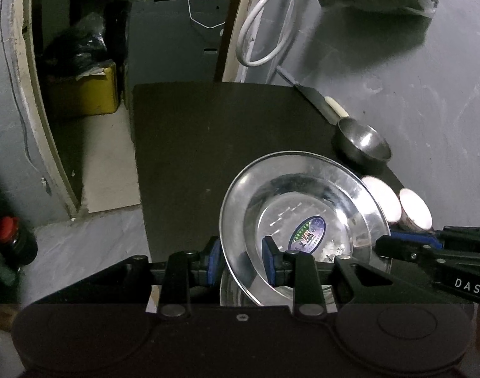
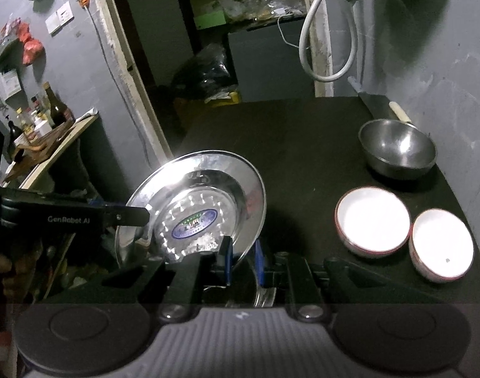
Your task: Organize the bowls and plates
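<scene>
Both the left claw (image 1: 241, 263) and right claw (image 2: 242, 260) pinch opposite rims of the tilted steel plate (image 2: 208, 195).

Black gripper bodies, blue fingers (image 1: 213, 263), silver screws

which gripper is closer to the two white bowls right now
Right. The right gripper, on the steel plate rim, sits just left of the white bowls; the left gripper grips the plate's far side.

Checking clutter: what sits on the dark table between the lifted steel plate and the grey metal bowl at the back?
Nothing: in the right wrist view, bare dark table separates the shiny steel plate from the grey metal bowl.
</scene>
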`<action>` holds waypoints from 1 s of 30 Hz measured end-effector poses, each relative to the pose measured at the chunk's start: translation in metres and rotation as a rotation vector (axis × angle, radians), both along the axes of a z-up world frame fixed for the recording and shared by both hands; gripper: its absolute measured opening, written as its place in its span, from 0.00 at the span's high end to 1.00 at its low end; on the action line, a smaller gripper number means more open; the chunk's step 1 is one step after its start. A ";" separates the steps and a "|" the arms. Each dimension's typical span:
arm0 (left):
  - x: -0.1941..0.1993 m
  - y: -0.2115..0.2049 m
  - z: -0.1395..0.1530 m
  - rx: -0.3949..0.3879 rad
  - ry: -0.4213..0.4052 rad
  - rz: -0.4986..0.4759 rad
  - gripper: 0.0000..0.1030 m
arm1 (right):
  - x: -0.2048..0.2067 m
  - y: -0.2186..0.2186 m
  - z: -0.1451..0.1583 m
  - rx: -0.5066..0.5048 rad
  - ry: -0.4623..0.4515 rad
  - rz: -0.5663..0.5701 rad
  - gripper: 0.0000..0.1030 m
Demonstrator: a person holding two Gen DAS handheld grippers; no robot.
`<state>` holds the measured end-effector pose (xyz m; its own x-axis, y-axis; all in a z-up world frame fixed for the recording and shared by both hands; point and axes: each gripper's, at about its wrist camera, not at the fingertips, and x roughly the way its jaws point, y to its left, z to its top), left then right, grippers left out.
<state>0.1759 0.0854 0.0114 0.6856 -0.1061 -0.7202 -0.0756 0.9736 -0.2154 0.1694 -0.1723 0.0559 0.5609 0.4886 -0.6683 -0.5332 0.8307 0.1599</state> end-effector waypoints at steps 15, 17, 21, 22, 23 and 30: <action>-0.018 -0.012 -0.012 0.066 0.053 -0.062 0.71 | -0.019 -0.008 -0.013 -0.003 0.070 -0.006 0.84; -0.017 -0.013 -0.012 0.063 0.060 -0.061 0.71 | -0.019 -0.008 -0.014 -0.007 0.075 -0.006 0.83; -0.016 -0.015 -0.014 0.071 0.070 -0.068 0.71 | -0.019 -0.008 -0.018 -0.013 0.088 -0.008 0.83; -0.017 -0.016 -0.014 0.074 0.072 -0.071 0.71 | -0.020 -0.008 -0.018 -0.016 0.091 -0.009 0.83; -0.016 -0.018 -0.015 0.077 0.074 -0.073 0.71 | -0.020 -0.008 -0.019 -0.017 0.094 -0.010 0.83; -0.016 -0.023 -0.019 0.103 0.093 -0.090 0.70 | -0.019 -0.006 -0.021 -0.022 0.119 -0.019 0.83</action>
